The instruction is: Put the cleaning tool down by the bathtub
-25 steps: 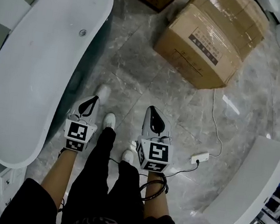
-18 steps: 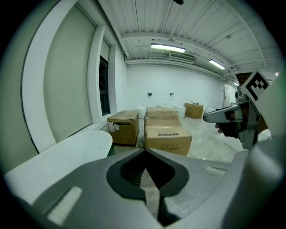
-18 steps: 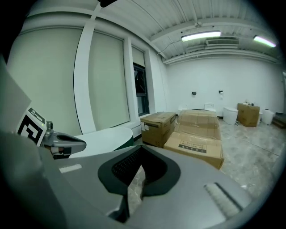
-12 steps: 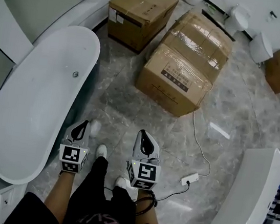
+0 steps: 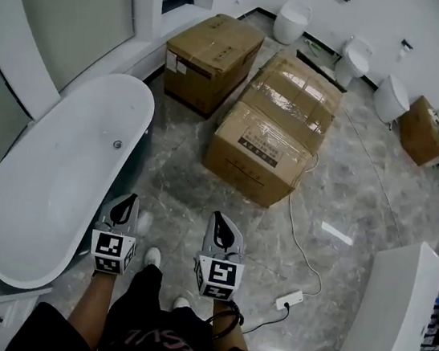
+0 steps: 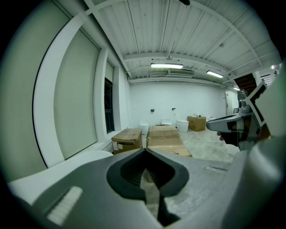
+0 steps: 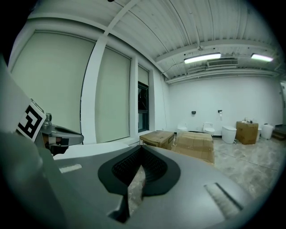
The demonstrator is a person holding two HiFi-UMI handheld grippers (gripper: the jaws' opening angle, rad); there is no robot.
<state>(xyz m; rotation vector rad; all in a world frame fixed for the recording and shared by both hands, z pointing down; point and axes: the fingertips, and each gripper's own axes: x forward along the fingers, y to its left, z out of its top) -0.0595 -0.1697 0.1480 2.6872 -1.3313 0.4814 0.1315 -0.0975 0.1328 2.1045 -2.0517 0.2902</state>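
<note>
The left gripper (image 5: 128,201) and right gripper (image 5: 218,217) both have their jaws together, with nothing between them. What may be the tool (image 5: 145,222) (small, white) lies just beside the tub (image 5: 55,188).

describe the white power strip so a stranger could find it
Start at the large brown cardboard box mid-floor. A thin white cable runs past it toward the person, ending at the small white rectangular power strip, the only thing there with cords attached.
</note>
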